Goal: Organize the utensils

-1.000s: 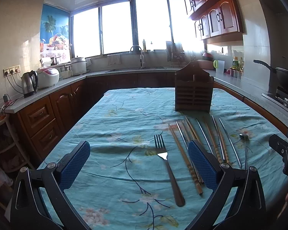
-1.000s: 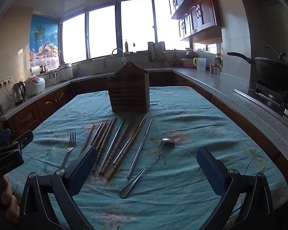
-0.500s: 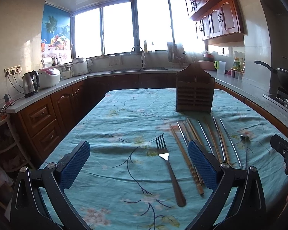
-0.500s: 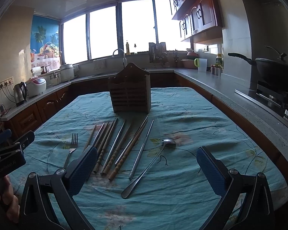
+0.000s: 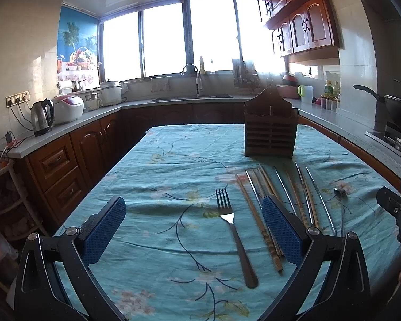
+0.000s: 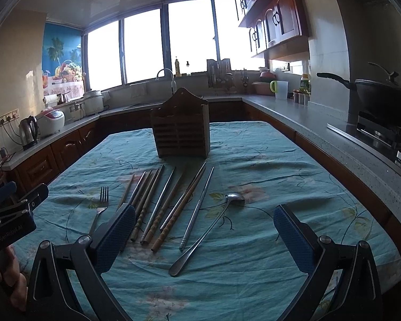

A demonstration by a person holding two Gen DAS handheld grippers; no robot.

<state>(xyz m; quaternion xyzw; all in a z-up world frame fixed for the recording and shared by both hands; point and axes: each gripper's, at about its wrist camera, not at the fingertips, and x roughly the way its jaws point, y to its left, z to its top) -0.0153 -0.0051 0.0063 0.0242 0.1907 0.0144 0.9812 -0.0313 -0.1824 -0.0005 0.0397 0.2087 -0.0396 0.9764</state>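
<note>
Utensils on floral tablecloth (kitchen).

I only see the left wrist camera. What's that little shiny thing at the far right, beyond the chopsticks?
Observer: A spoon. The right wrist view shows its whole long handle, lying on the tablecloth right of the chopsticks.
Visitor: Is the other gripper holding anything?
Observer: No. The right gripper has its fingers spread wide, gripping nothing.
Visitor: Who holds my camera?
Observer: A person's left hand, seen at that view's left edge, grips the left gripper from below.
</note>
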